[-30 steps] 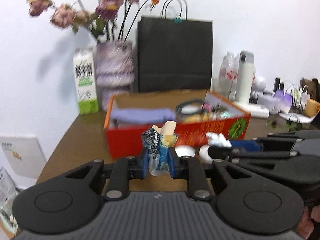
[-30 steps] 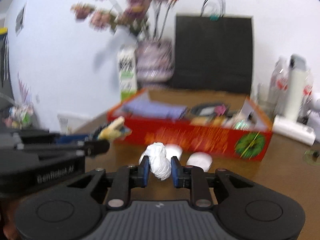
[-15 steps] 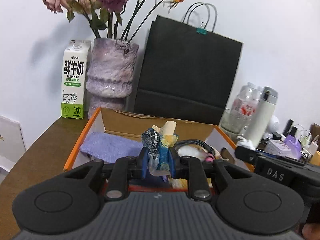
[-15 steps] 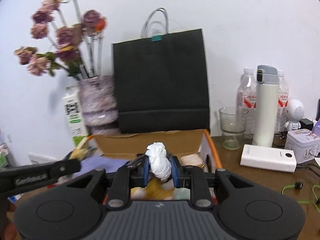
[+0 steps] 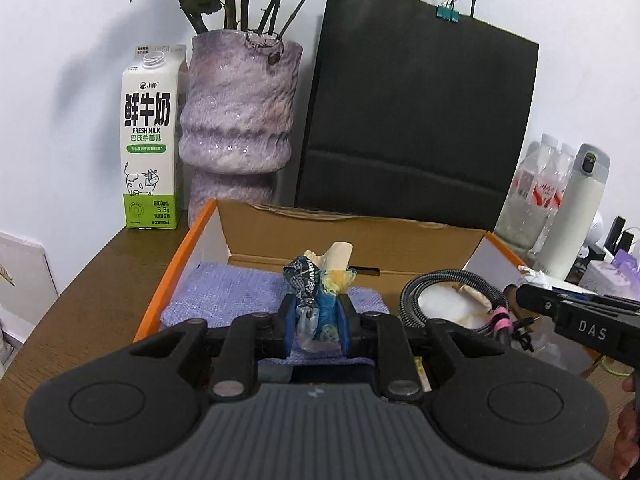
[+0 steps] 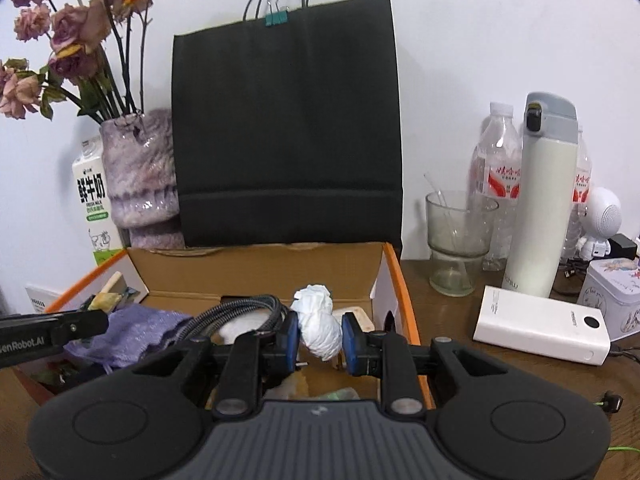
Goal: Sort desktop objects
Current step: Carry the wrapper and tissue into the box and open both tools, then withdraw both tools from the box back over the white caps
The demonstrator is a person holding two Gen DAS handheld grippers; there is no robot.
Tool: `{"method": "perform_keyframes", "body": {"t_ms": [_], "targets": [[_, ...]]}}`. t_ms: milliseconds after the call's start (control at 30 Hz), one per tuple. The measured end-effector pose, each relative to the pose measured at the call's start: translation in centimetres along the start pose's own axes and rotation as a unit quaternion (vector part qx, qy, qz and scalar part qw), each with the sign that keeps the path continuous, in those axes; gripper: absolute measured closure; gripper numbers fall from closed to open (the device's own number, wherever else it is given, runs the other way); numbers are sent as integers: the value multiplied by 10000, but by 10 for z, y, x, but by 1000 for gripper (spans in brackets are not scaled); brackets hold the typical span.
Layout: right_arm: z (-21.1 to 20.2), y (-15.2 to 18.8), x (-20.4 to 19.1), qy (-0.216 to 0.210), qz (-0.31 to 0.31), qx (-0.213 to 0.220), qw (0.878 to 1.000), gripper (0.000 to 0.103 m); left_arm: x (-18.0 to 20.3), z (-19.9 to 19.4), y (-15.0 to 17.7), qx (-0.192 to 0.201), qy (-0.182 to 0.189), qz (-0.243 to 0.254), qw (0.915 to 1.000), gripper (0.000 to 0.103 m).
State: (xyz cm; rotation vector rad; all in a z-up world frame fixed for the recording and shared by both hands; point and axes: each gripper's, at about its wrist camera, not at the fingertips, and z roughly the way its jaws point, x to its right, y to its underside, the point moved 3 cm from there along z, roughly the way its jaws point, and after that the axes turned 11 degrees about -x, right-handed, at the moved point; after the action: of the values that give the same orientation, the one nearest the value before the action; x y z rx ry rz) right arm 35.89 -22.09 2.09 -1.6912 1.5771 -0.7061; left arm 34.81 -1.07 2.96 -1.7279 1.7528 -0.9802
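My left gripper (image 5: pixel 315 326) is shut on a crumpled blue and yellow wrapper (image 5: pixel 316 292) and holds it over the left half of the open orange cardboard box (image 5: pixel 182 258), above a purple cloth (image 5: pixel 236 294). My right gripper (image 6: pixel 320 338) is shut on a crumpled white tissue (image 6: pixel 318 322) and holds it over the right half of the same box (image 6: pixel 402 300). A coiled black cable (image 6: pixel 244 310) and other small items lie in the box. The left gripper also shows at the left edge of the right wrist view (image 6: pixel 52 330).
A black paper bag (image 6: pixel 286 120), a purple vase with dried flowers (image 5: pixel 238 120) and a milk carton (image 5: pixel 150 140) stand behind the box. A glass (image 6: pixel 456 248), bottles, a white flask (image 6: pixel 546 200), a white power bank (image 6: pixel 540 326) and a tin stand to the right.
Both grippers moved forward from in front of the box to above its inside, each still holding its item. The view rose and closed in on the bag.
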Motion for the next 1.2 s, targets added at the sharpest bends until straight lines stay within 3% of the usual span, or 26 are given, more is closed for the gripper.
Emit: {"method": "perform_keyframes", "body": {"t_ms": [267, 367, 433, 500, 533, 567, 600, 700, 733, 1200], "targets": [[2, 2, -1, 49, -53, -53, 10000, 81, 1, 0, 0, 2, -58, 40, 10000, 80], [1, 1, 0, 75, -21, -55, 10000, 78, 2, 3, 0, -92, -92, 90, 9999, 74], [1, 1, 0, 95, -20, -54, 9999, 67, 2, 4, 1, -131, -161, 110, 9997, 69], [-1, 1, 0, 87, -3, -21, 10000, 45, 3, 4, 2, -136, -173, 121, 9997, 53], [-3, 1, 0, 79, 5, 26, 10000, 27, 2, 3, 1, -122, -185, 96, 9997, 36], [-5, 0, 0, 58, 1, 69, 10000, 15, 2, 2, 1, -99, -210, 74, 9997, 25], [-8, -1, 0, 37, -14, 127, 9999, 13, 2, 0, 1, -45, -217, 74, 9997, 11], [-12, -3, -3, 52, -38, 220, 9997, 4, 5, -5, 0, 122, -161, 130, 9997, 0], [-12, -2, -3, 83, -41, 239, 9997, 0, 6, -6, 0, 139, -134, 135, 9997, 0], [-13, -1, -5, 86, -45, 275, 9996, 0, 6, -8, 0, 119, -131, 36, 9998, 0]]}}
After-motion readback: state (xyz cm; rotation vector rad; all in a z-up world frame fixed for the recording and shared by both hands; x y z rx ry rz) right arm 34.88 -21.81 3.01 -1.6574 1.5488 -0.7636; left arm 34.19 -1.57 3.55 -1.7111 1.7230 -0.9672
